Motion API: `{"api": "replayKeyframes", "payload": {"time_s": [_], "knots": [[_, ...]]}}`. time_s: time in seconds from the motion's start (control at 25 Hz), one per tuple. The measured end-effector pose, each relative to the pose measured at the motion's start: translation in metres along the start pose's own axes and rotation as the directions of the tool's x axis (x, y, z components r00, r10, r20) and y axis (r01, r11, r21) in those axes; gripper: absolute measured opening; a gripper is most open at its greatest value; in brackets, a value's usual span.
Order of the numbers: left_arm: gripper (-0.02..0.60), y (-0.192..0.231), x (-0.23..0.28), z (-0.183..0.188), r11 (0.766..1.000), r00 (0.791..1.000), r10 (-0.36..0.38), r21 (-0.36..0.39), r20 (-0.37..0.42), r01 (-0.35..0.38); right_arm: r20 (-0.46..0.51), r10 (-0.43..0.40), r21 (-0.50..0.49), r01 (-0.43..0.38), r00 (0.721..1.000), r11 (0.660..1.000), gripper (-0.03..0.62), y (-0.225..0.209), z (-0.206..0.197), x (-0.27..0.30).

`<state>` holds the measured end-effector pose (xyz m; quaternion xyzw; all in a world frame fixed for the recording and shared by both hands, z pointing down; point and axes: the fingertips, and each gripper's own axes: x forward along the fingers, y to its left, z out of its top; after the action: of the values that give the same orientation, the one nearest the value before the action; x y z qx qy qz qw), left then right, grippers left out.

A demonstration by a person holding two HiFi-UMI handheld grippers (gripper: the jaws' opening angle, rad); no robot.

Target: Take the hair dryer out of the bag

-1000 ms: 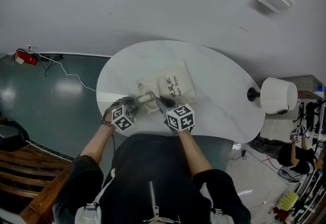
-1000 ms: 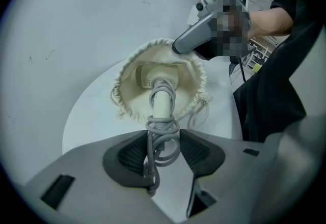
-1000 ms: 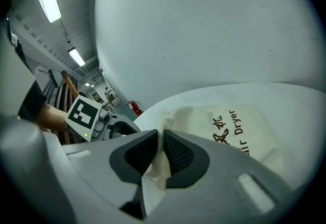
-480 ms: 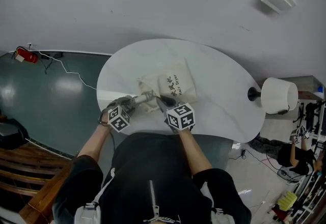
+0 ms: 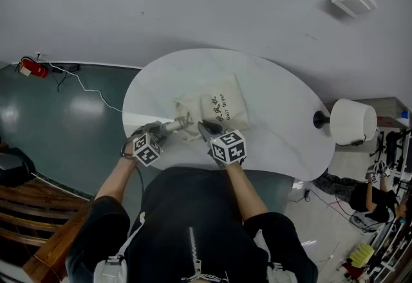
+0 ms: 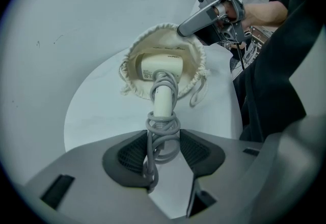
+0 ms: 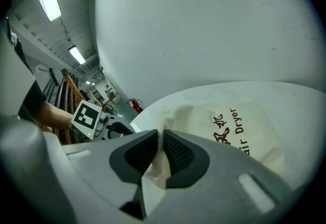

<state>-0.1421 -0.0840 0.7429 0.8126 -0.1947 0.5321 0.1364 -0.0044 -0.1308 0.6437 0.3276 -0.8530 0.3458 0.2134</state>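
The pulling-out step is in hand: the dryer (image 6: 162,67) is lying with its body inside the bag (image 6: 192,60) at mid-desk (image 5: 277,108), handle poking out near-left. The left tool (image 6: 162,149), pointing steeply down, is pinching the coiled cord (image 6: 163,127) at the handle's end. The right tool (image 7: 160,152), angled shallower, is pinching the bag's rim. The next move likely calls for drawing the dryer out near-left against that anchor.

Left forearm (image 5: 119,175) and right forearm (image 5: 243,193) both reach forward. The left gripper (image 5: 179,124) points steeply down, jaws clamped on the cord (image 6: 163,127) — the right gripper (image 5: 202,127), just beside it, slants less, jaws pinching the bag (image 7: 204,116).
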Motion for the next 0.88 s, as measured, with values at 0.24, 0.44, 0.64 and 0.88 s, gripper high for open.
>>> {"api": "replayKeyframes", "payload": {"time_s": [0.24,0.44,0.64,0.88], "knots": [[0.204,0.0,0.006,-0.007,1.0,1.0,-0.005,-0.009,-0.016,0.005,-0.002,0.002,0.003,-0.002,1.0,1.0,0.04,0.0,-0.001,0.0],[0.204,0.0,0.008,-0.01,1.0,1.0,-0.017,-0.016,-0.006,0.017,0.0,0.003,0.007,-0.003,1.0,1.0,0.04,0.0,-0.003,0.001],[0.204,0.001,-0.001,-0.005,0.999,1.0,-0.015,-0.033,0.019,0.016,0.004,0.004,0.01,-0.005,1.0,1.0,0.04,0.0,-0.004,0.0],[0.204,0.004,-0.015,0.008,0.999,1.0,-0.021,-0.024,0.022,0.021,0.011,0.006,0.014,-0.006,1.0,1.0,0.04,0.0,-0.003,0.001]]}}
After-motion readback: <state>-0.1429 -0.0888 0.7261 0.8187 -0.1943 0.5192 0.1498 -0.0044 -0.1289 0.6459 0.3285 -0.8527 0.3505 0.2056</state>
